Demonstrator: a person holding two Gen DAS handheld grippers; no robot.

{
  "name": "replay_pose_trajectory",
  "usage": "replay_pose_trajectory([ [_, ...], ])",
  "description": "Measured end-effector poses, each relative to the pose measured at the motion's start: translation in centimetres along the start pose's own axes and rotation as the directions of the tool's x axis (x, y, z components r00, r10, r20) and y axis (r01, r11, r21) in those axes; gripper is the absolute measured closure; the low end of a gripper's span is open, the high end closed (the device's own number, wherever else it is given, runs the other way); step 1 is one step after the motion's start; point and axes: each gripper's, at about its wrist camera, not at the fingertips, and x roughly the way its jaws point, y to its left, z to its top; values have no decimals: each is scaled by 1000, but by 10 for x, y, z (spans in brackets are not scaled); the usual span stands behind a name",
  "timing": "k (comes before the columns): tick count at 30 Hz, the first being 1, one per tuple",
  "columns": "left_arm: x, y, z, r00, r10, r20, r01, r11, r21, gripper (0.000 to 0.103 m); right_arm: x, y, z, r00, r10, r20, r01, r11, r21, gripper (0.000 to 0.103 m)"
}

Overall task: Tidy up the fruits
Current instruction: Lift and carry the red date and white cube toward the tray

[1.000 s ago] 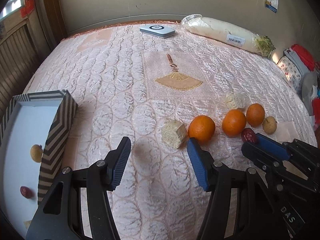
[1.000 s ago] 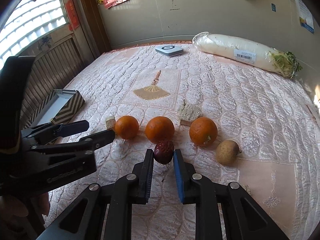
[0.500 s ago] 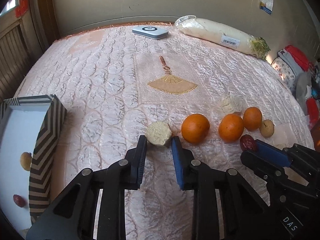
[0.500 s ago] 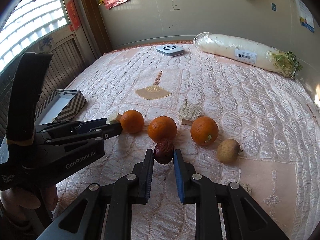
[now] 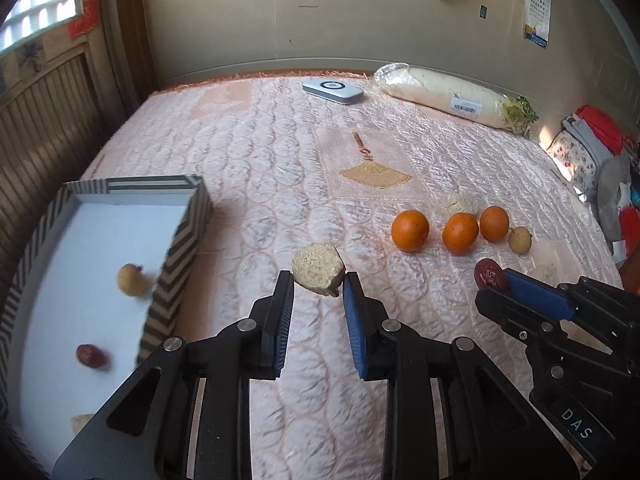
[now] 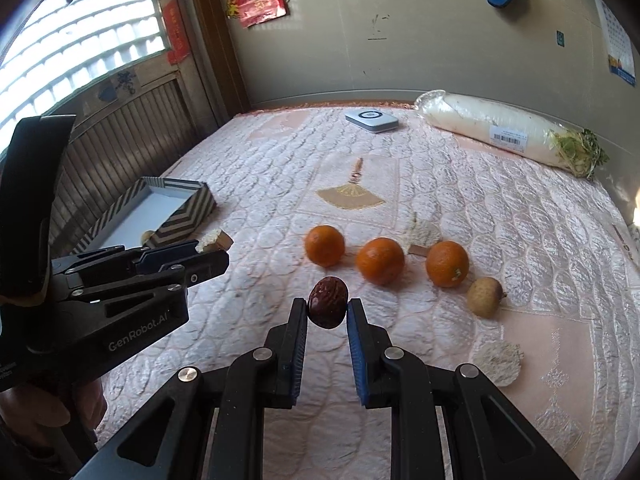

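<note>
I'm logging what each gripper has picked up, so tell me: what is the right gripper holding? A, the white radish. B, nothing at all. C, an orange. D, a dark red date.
D: the right gripper is shut on a dark red date, lifted off the bedspread, while all three oranges lie beyond it.

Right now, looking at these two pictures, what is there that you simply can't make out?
- Striped box: in the left wrist view its near end runs off the frame edge; a pale scrap there is cut off.
- In the right wrist view the box wall hides most of its contents.
- Radish label: print too small.
- Red date: in the left wrist view, partly behind the right gripper.
- Wall chart: too small and warped.
</note>
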Motion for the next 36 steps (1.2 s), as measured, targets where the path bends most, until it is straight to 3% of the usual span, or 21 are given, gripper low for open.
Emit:
replay_pose_trajectory([
  [18, -50, 51, -17, 988, 123, 89, -119, 992, -49, 78, -1, 64, 0, 998, 61, 5, -61, 993, -97, 84],
  [36, -67, 113, -24, 970, 217, 105, -201, 968, -148, 78, 11, 129, 14, 991, 133, 0, -130, 971, -203, 84],
])
